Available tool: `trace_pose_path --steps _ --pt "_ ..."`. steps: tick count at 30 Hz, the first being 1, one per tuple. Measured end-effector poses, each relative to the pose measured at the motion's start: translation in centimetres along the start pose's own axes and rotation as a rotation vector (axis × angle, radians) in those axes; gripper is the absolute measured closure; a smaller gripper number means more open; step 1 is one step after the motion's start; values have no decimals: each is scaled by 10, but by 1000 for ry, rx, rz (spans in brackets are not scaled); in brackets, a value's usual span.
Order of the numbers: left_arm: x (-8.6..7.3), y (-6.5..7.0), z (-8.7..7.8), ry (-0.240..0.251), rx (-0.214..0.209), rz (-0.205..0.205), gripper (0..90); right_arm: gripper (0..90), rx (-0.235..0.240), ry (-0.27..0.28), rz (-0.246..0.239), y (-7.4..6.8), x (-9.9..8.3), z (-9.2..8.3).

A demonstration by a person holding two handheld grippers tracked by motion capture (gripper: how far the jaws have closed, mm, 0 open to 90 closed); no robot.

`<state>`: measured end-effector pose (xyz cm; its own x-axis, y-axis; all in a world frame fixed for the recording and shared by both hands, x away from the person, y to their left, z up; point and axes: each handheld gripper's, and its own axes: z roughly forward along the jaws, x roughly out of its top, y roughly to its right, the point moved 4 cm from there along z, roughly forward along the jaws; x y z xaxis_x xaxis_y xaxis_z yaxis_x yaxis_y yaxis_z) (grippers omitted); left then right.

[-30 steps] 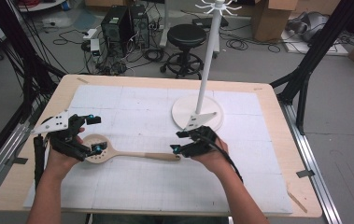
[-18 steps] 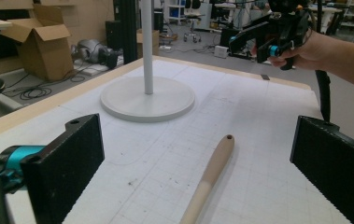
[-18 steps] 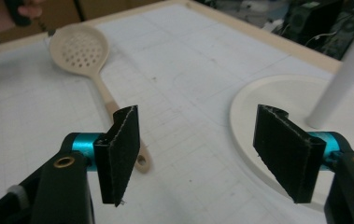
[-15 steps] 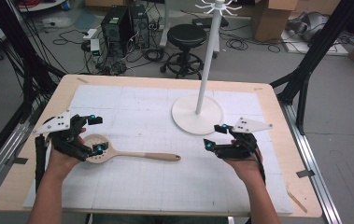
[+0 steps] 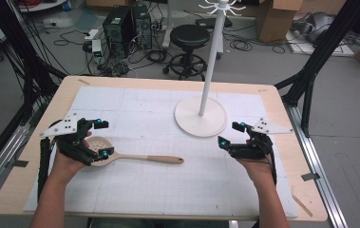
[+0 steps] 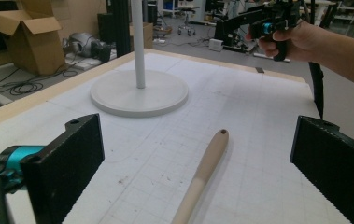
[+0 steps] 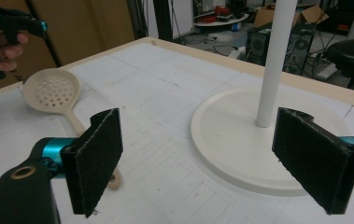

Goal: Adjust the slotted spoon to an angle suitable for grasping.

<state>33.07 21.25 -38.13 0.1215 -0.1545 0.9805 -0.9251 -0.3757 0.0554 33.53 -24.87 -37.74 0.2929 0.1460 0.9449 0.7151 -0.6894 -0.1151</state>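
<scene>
Lying flat near the tabletop's left front, the wooden slotted spoon points its handle toward the centre. The right gripper view reveals the bowl's round perforations, which the high view blurs; the left gripper view shows the smooth tapered handle with a hole at its tip. The left gripper stands wide, its ridged black jaws on either side of the bowl without touching. The right gripper, well apart near the right edge, has just been opening; nothing lies between its jaws. The white stand has a round base.
</scene>
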Motion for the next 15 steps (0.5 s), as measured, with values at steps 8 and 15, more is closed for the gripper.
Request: trace_pose_path --steps 8,15 --pt "0 1 -1 -5 4 2 34 143 -12 9 0 1 1 -2" --pt "2 3 -1 -3 6 8 34 143 -10 -6 -2 1 -1 1"
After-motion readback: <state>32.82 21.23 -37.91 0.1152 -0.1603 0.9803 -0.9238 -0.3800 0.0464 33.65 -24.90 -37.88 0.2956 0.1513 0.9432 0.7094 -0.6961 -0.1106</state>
